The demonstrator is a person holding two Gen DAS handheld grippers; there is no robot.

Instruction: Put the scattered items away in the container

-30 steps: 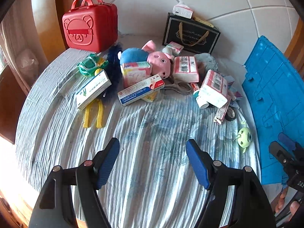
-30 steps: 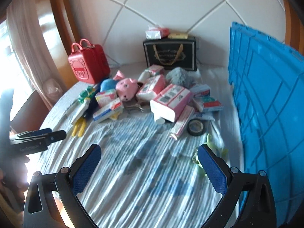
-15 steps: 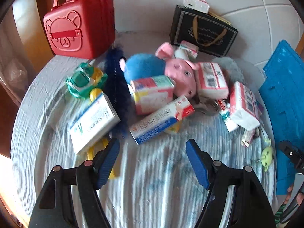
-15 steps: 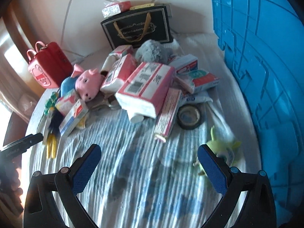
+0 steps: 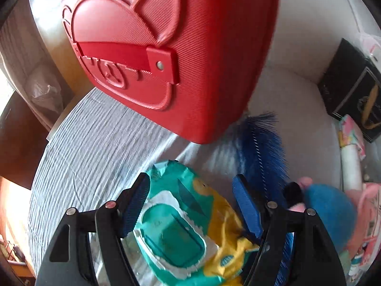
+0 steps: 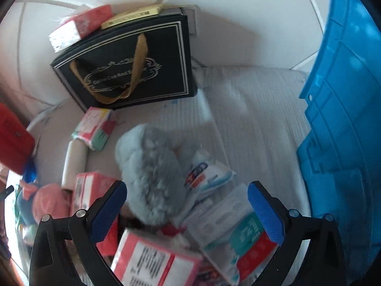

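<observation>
Near the bed's left edge, my left hand-held gripper (image 5: 190, 205) gapes wide around the wipes pack (image 5: 183, 226); my right hand-held gripper (image 6: 187, 208) is wide over the gray plush (image 6: 150, 176).

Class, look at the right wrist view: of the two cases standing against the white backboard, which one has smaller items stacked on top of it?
The black gift bag with gold ribbon handles. A red-and-white packet and a flat gold box lie on it; only a corner of the red case shows.

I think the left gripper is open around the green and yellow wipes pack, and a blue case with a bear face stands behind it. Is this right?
Not quite: the case is red, not blue, as the left wrist view shows. The left gripper does have open jaws around the green and yellow wipes pack.
</observation>
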